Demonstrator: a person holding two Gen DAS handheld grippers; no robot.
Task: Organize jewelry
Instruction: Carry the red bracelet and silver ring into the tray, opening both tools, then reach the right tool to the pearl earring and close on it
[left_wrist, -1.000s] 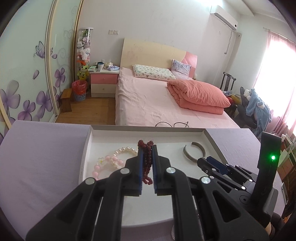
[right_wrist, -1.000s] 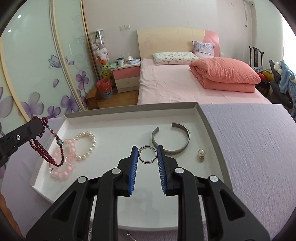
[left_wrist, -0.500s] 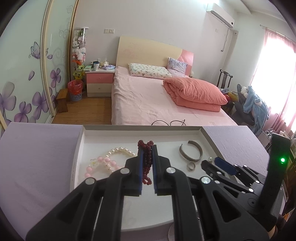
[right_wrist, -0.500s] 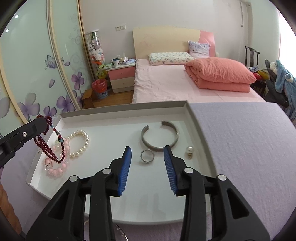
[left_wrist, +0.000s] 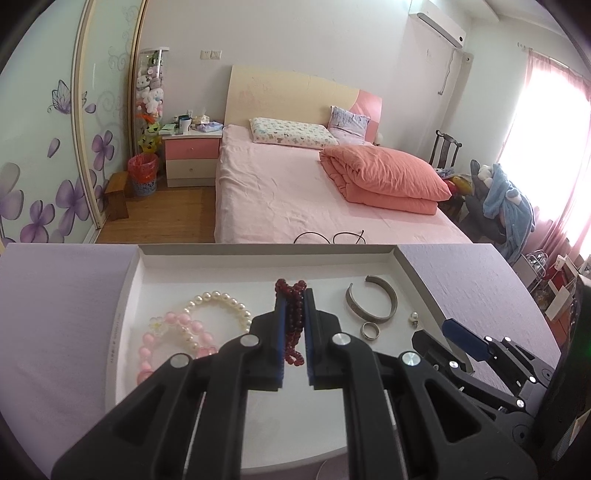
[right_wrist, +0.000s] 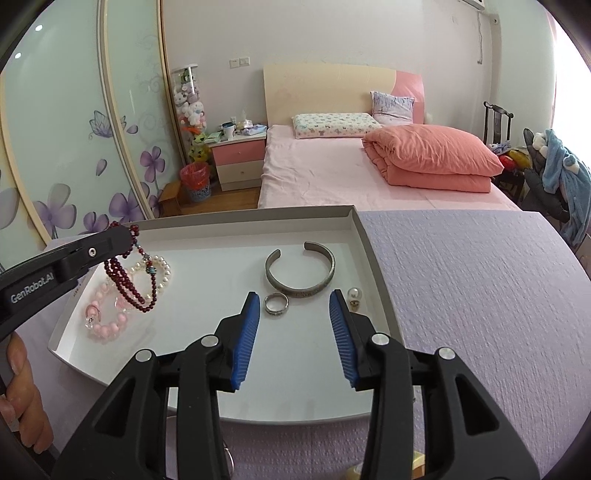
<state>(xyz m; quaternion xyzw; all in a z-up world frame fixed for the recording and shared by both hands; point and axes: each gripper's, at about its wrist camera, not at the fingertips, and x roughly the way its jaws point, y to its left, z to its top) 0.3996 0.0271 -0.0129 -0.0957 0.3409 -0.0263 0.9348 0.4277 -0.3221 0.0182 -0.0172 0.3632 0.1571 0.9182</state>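
Your left claw (left_wrist: 293, 325) is clamped on the dark red bead bracelet (right_wrist: 127, 280), which hangs in loops above the left part of the white tray (right_wrist: 373, 254), over the pink bead bracelet (right_wrist: 101, 314) and pearl bracelet (right_wrist: 162, 273). Your right claw (right_wrist: 293, 332) has just been opening; nothing sits between its blue pads. The silver ring (right_wrist: 276, 304) lies on the tray floor just ahead, beside the silver cuff bangle (right_wrist: 301, 271). The tray rests on the lilac-covered counter (right_wrist: 480, 295).

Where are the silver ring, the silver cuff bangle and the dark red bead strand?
silver ring (right_wrist: 276, 305), right wrist view, on its near band.
silver cuff bangle (right_wrist: 295, 290), right wrist view, on its closed near curve.
dark red bead strand (left_wrist: 293, 314), left wrist view, on the beads between the pads.
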